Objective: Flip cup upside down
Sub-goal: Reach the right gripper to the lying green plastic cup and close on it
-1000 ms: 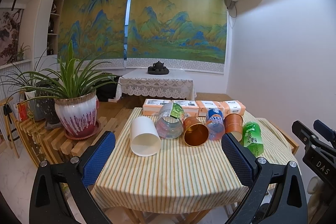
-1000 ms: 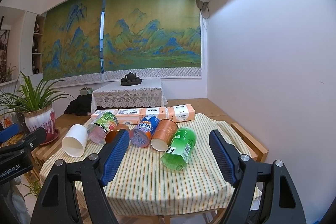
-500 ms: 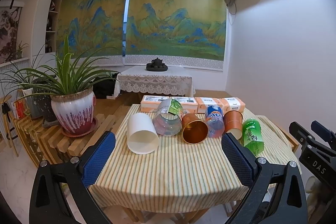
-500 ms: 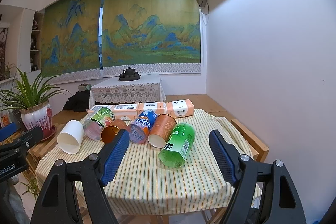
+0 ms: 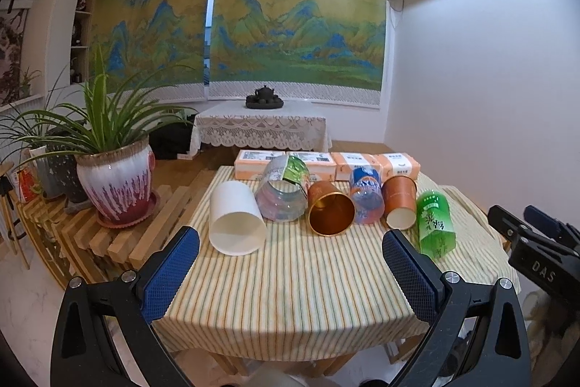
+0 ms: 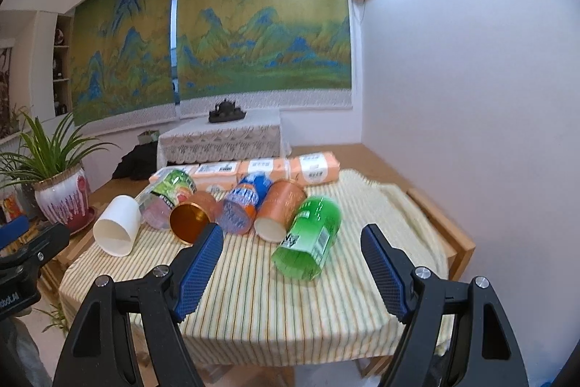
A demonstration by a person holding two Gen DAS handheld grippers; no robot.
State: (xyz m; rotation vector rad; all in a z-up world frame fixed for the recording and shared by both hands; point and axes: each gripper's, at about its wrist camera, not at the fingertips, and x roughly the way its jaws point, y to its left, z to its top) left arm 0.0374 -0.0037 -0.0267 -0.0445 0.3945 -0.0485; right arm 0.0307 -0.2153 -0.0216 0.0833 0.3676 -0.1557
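Several cups lie on their sides in a row on the striped tablecloth [image 5: 290, 278], mouths toward me: a white cup [image 5: 235, 218], a clear cup with a green label [image 5: 284, 193], a gold cup [image 5: 330, 209], a blue-labelled clear cup [image 5: 366, 194], an orange paper cup [image 5: 398, 202] and a green cup [image 5: 433, 223]. The green cup [image 6: 308, 238] lies nearest in the right wrist view. My left gripper [image 5: 290, 274] is open and empty, short of the row. My right gripper [image 6: 291, 274] is open and empty, just before the green cup.
Orange tissue packs [image 5: 326, 164] line the table's far edge behind the cups. A potted plant [image 5: 116, 184] stands on a slatted wooden bench at the left. A lace-covered table with a teapot [image 5: 262, 129] stands farther back. A white wall is on the right.
Both grippers have moved closer to the table, so the cups look larger. The right gripper has tilted and neared the green cup. Nothing was grasped.
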